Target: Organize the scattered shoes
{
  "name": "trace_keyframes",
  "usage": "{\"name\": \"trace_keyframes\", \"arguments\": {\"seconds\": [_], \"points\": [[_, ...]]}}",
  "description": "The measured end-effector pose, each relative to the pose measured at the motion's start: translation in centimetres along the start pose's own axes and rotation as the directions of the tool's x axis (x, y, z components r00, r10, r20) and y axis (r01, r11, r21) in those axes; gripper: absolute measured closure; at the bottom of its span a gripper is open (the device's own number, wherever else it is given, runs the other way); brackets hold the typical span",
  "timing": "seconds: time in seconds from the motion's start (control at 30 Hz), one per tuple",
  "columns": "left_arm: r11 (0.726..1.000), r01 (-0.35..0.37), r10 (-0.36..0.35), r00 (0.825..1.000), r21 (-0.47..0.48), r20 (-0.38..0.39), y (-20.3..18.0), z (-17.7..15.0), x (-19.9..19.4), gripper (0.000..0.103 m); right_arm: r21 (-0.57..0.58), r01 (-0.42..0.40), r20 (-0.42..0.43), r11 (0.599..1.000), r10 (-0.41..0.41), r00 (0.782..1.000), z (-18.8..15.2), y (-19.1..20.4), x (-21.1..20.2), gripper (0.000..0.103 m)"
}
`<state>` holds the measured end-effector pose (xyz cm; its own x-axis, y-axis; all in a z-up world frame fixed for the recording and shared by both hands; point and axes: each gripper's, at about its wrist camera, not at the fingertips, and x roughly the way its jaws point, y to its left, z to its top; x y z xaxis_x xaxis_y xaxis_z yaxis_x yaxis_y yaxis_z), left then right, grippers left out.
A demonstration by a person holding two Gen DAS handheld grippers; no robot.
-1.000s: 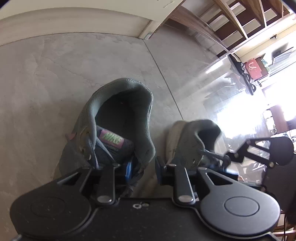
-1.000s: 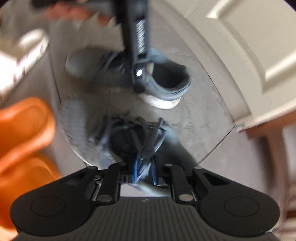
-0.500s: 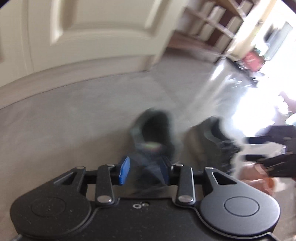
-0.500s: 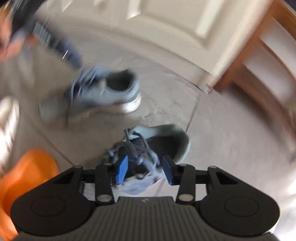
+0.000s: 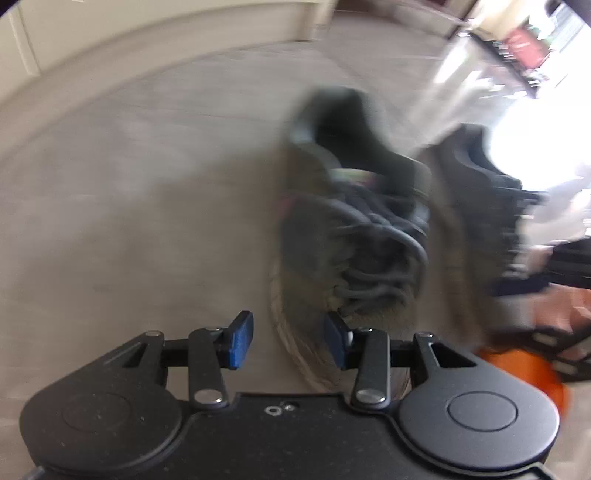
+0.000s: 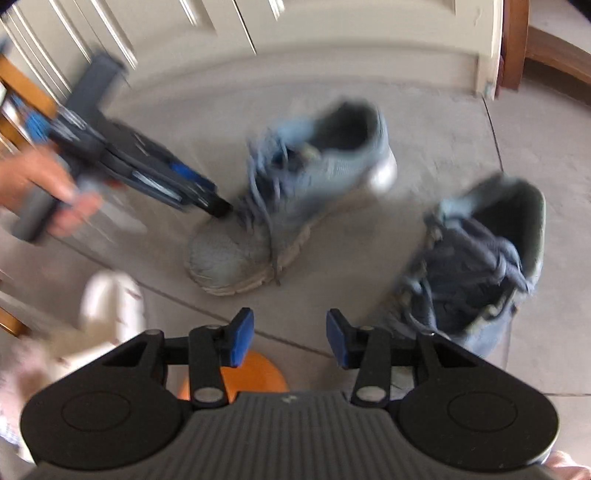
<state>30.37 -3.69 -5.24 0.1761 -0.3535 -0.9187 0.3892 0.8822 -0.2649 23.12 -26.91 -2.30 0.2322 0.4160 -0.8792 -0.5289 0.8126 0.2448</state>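
Two grey sneakers, one [image 6: 295, 192] near the door [image 6: 332, 33] and the other [image 6: 476, 258] just right of it, stand toes toward the camera on the floor [image 6: 443, 129], roughly paired. An orange shoe [image 6: 255, 373] and a white one [image 6: 110, 306] look unsorted. The left gripper [image 5: 286, 341] and right gripper [image 6: 286, 339] both gape, holding nothing

Daylight glare whites out the left wrist view's upper right; motion blur smears both shoes [image 5: 354, 221] [image 6: 476, 258]; fisheye edges curve.
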Motion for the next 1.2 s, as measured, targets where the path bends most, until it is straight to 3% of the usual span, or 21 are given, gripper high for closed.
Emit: {"name": "trace_keyframes", "arguments": {"seconds": [0.13, 0.3, 0.4, 0.47, 0.57, 0.7, 0.8, 0.9, 0.93, 1.0, 1.1, 1.2], "points": [[0.992, 0.064, -0.061, 0.998, 0.112, -0.029, -4.3, 0.7, 1.9, 0.056, 0.069, -0.005, 0.027, 0.998, 0.003, 1.000, -1.2, -1.6, -1.6, 0.058], [0.973, 0.114, -0.107, 0.993, 0.200, -0.044, -5.8, 1.1, 2.0, 0.055, -0.034, 0.128, 0.009, 0.991, -0.128, 0.992, -2.1, -1.1, -2.3, 0.057], [0.980, 0.057, -0.051, 0.998, 0.191, -0.037, -3.8, 0.6, 1.0, 0.054, -0.089, 0.197, 0.036, 0.976, -0.194, 0.980, -2.4, -0.6, -2.7, 0.057], [0.986, -0.043, 0.044, 0.999, 0.159, -0.004, -1.7, 0.7, 0.4, 0.054, -0.086, 0.274, 0.028, 0.958, -0.273, 0.962, -2.3, -1.3, -2.6, 0.057], [0.980, -0.168, 0.162, 0.985, 0.111, 0.061, 1.5, 1.4, -0.4, 0.053, -0.042, 0.358, 0.009, 0.933, -0.358, 0.934, -2.2, -2.8, -2.2, 0.057], [0.945, -0.311, 0.297, 0.946, 0.103, 0.131, 3.8, 3.7, -0.4, 0.050, 0.004, 0.416, -0.005, 0.909, -0.416, 0.909, -2.1, -3.8, -1.5, 0.051], [0.900, -0.392, 0.363, 0.916, 0.190, 0.169, 3.5, 5.9, 0.9, 0.049, -0.029, 0.458, 0.004, 0.889, -0.458, 0.889, -2.0, -3.5, -1.6, 0.039], [0.872, -0.389, 0.338, 0.918, 0.297, 0.209, 1.6, 6.7, 1.9, 0.051, -0.067, 0.533, 0.030, 0.844, -0.532, 0.846, -1.3, -3.5, -1.6, 0.039], [0.858, -0.388, 0.327, 0.918, 0.335, 0.225, 0.9, 6.6, 2.1, 0.051, -0.064, 0.537, 0.045, 0.841, -0.535, 0.843, -1.0, -3.4, -1.9, 0.039], [0.854, -0.300, 0.223, 0.949, 0.426, 0.222, -0.7, 6.3, 2.5, 0.051, -0.016, 0.494, 0.080, 0.870, -0.491, 0.867, -0.8, -3.1, -3.5, 0.039], [0.844, -0.271, 0.187, 0.957, 0.462, 0.220, -2.7, 5.8, 3.6, 0.052, 0.072, 0.409, 0.117, 0.909, -0.415, 0.902, -1.1, -2.8, -5.3, 0.037], [0.846, -0.203, 0.129, 0.975, 0.494, 0.181, -4.3, 5.9, 4.7, 0.052, 0.135, 0.365, 0.149, 0.921, -0.383, 0.912, -2.2, -2.1, -6.7, 0.037]]}}
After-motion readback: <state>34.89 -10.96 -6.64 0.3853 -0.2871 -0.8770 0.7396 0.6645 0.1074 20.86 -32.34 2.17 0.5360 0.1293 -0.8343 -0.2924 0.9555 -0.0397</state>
